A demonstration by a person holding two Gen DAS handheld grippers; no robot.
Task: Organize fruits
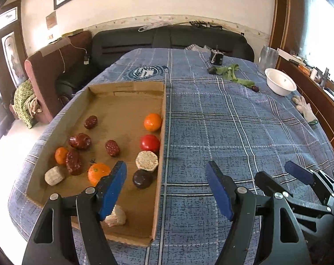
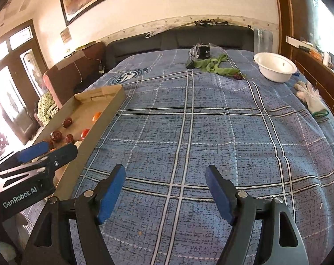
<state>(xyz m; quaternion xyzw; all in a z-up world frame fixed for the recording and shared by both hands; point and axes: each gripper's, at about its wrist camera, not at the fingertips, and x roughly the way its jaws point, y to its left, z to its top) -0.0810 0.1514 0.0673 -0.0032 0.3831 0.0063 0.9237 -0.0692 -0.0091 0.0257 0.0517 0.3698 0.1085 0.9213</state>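
The left gripper [image 1: 165, 190] hangs with its jaws spread wide and nothing between them; its left finger [image 1: 112, 190] is over the near end of the tray [image 1: 161, 176], its right finger over the blanket [image 1: 233, 121]. Under the left fingertip a pale chunk [image 1: 116, 216] lies on the cardboard. Just beyond that tip sits an orange [image 1: 98, 173], and between the fingers, against the tray's right wall, a dark round fruit [image 1: 142, 178]. Past it along the same wall come a pale disc [image 1: 147, 161], a tomato [image 1: 150, 143] and a second orange [image 1: 153, 122]. Left of the left finger lie another pale piece [image 1: 54, 175], a date [image 1: 73, 162] touching a small orange [image 1: 61, 155], then more dates farther out [image 1: 112, 148] [image 1: 79, 141] [image 1: 91, 122].

The right gripper [image 2: 165, 190] is also agape and empty, over bare blanket [image 2: 189, 132], just right of the left gripper [image 2: 37, 152], which shows at its left side over the tray [image 2: 114, 101].

Far ahead, right of the fingers, a white bowl [image 2: 275, 66] stands on the blanket, with a glove [image 2: 310, 99] nearer and farther right. A green cloth [image 2: 215, 67] lies left of the bowl, a lone date [image 2: 238, 76] at its near end, and a black object [image 2: 203, 52] behind it.
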